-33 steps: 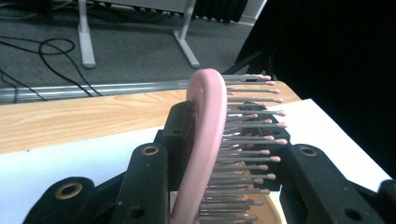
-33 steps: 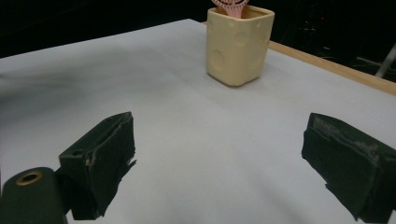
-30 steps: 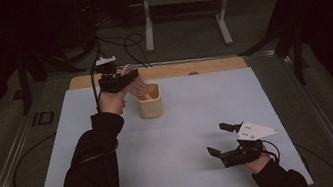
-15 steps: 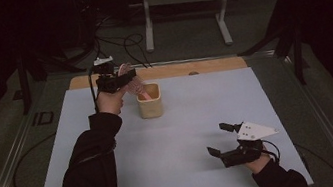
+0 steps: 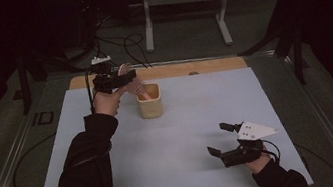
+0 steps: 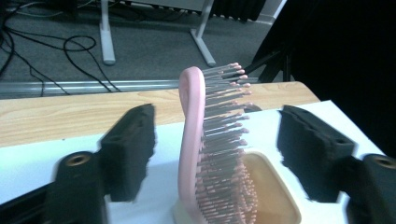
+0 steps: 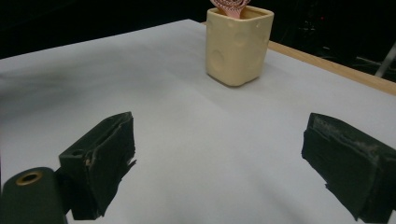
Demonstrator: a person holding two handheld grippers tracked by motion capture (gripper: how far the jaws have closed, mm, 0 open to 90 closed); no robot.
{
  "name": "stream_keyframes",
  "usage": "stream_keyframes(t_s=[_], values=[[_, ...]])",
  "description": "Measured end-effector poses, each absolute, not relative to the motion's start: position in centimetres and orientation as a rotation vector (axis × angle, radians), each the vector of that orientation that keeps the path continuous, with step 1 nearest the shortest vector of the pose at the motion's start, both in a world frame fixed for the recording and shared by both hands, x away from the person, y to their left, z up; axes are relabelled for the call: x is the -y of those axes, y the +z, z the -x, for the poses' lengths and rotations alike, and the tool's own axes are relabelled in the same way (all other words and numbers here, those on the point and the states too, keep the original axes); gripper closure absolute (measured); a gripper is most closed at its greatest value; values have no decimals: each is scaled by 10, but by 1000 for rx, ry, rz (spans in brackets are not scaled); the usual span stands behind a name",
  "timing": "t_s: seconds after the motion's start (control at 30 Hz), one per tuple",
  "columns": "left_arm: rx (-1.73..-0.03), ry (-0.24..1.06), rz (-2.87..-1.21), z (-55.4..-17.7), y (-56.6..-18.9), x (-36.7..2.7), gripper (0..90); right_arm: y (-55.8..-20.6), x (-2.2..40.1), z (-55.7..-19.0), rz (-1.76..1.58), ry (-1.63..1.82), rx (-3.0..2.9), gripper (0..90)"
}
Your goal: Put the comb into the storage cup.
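With our left gripper (image 6: 212, 154) jaws just spreading off the pink hairbrush (image 6: 205, 154) in the cup (image 5: 149, 101) at upper centre, we should back straight away, the right gripper (image 5: 223, 141) idling agape.

glossy pink plastic hairbrush (image 6: 191, 149), matt cream cup (image 7: 238, 44)

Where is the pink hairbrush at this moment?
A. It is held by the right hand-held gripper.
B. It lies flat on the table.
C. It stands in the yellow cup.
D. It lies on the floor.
C: the hairbrush stands with its lower end inside the cup, between the open jaws of the left hand-held gripper, which do not press on it.
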State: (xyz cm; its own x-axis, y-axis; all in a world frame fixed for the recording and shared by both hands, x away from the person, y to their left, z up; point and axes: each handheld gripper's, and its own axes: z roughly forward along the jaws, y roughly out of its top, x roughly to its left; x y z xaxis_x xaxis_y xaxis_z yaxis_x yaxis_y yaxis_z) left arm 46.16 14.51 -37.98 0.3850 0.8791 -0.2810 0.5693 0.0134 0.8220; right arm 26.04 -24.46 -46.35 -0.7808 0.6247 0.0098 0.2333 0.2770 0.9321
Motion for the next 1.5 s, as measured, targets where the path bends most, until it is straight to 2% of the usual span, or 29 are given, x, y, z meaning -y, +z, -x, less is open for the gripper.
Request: stream_keyframes(t_s=[0.1, 0.33, 0.57, 0.93, 1.5], values=[[-1249, 397, -1675, -458, -379, -148, 250, -463, 245, -260, -780, 1506, -2194, 92], [-1183, 405, -1700, -450, -376, -154, 103, -465, 245, -262, -785, 1507, -2196, 92], [-1117, 377, -1733, -444, -374, -164, 4, -465, 247, -262, -793, 1512, -2193, 92], [-1051, 371, -1815, -433, -376, -174, 0, -463, 247, -259, -786, 1508, -2191, 92], [-922, 350, -1840, -404, -379, -191, 0, -464, 257, -258, -825, 1487, -2158, 92]])
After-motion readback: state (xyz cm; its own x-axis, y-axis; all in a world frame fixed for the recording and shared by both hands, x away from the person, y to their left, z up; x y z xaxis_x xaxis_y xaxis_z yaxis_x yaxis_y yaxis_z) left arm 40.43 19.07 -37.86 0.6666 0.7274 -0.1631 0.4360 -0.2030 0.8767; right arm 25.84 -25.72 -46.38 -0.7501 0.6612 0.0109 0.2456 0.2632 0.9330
